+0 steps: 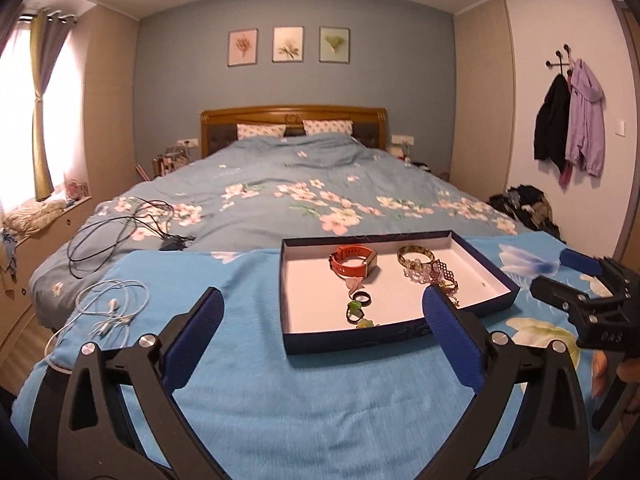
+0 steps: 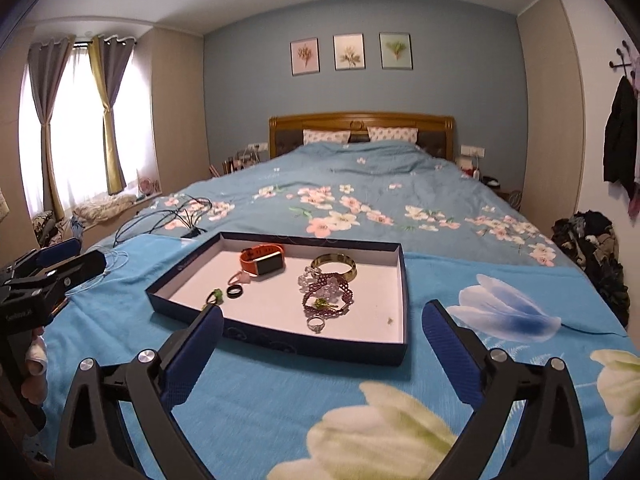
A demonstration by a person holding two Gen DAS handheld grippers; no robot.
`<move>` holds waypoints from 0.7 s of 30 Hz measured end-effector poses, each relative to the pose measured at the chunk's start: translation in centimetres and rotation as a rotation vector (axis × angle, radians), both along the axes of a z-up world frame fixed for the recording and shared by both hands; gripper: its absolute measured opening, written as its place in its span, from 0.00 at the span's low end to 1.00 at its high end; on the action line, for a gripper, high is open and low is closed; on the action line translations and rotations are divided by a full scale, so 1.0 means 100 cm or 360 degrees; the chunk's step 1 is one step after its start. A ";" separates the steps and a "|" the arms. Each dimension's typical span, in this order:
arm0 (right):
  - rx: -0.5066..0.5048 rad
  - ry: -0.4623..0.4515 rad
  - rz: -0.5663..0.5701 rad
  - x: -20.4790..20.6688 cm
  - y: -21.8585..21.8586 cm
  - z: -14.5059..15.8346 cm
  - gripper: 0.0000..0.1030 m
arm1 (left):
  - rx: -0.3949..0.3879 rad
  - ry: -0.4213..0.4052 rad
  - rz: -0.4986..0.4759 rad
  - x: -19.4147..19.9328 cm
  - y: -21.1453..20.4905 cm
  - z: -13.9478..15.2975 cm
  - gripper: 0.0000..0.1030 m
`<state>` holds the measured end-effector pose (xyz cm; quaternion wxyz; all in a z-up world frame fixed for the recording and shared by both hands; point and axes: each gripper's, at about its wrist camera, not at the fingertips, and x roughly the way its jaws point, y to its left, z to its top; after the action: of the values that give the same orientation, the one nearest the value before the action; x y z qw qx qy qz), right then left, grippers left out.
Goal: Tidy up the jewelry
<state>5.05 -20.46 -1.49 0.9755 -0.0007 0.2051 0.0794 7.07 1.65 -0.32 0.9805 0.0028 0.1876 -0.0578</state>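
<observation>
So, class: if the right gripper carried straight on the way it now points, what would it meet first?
Probably the near wall of the dark blue tray, which lies directly ahead of the open right gripper. Nothing sits between its fingers. Depth is hard to judge, so it might touch the blue blanket first.

daylight through my curtained window [image 2: 72, 120] blows out white; room evenly lit, soft shadows. fisheye bends edges, dark vignette corners, slight softness close up.

Left gripper [image 1: 320, 320]: black angular frame, triangular cut-outs, round silver screws at pivots, fingers faced with ribbed dark-blue pads [image 1: 452, 340]. Right gripper [image 2: 320, 336]: same black build, silver screws, dimpled blue pads [image 2: 450, 350]; pale lettering on black side plate, unreadable.
</observation>
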 end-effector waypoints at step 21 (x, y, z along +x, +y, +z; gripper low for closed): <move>-0.0096 -0.0246 -0.0102 -0.050 0.010 0.012 0.93 | -0.0031 -0.0272 0.0069 -0.073 -0.005 0.013 0.95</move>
<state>0.06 -19.48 -0.34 0.9900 -0.0296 0.1314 0.0417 -0.27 1.16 0.94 0.9940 -0.0059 0.1027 -0.0380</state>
